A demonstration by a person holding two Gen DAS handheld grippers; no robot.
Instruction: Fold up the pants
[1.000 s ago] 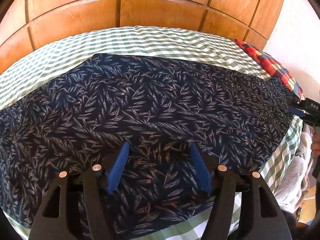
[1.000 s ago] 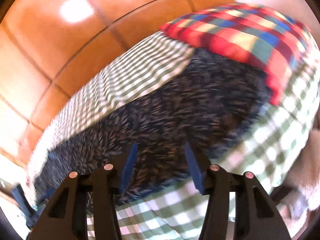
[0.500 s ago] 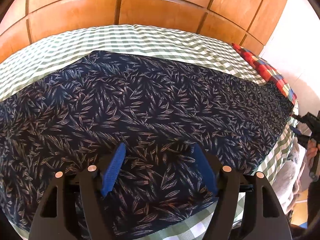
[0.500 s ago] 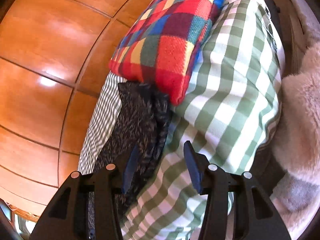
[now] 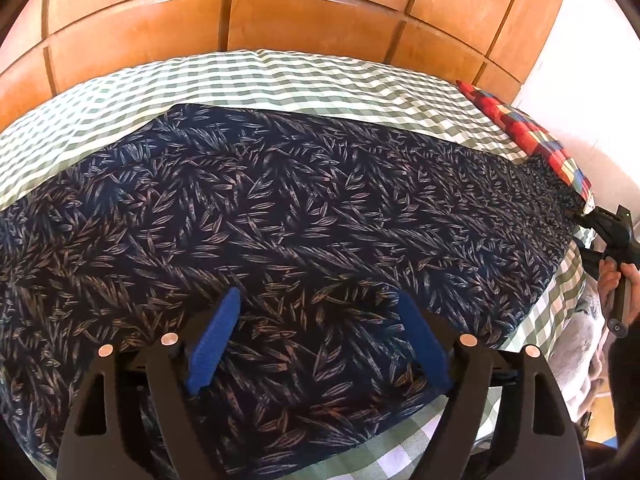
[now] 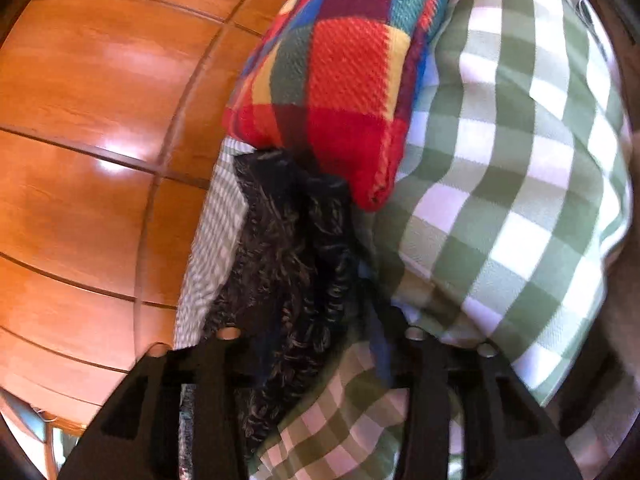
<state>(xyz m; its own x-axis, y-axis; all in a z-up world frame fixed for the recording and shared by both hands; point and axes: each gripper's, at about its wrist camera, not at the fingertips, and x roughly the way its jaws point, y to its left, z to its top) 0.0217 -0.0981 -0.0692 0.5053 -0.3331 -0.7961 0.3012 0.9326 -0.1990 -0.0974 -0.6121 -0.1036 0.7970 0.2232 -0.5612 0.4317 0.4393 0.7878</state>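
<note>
Broadly spread across the middle of the left wrist view, the pants [image 5: 280, 216] lie flat on the bed [image 5: 280, 76], dark navy with a pale leaf print, running from the left edge of the frame to the far right. Their right end meets a red, blue and yellow checked blanket [image 5: 532, 136] at the upper right. In the right wrist view the same end of the pants [image 6: 288, 264] shows as a bunched dark strip in the centre, tucked just under the corner of the checked blanket [image 6: 344, 80].

At the bottom of the left wrist view the left tongs [image 5: 320, 336] hang over the near part of the fabric with their blue pads well apart, holding nothing. The right tongs [image 5: 600, 224] appear at the right edge of that view, at the end of the pants, with a hand [image 5: 612, 284] on the handle below. In their own view the right tongs [image 6: 316, 344] sit at the bunched edge, fabric lying between the spread fingers; whether they pinch it I cannot tell.

Green and white checked bedding [image 6: 500, 200] fills the right of that frame, and glossy wooden panels [image 5: 280, 12] stand behind the bed.
</note>
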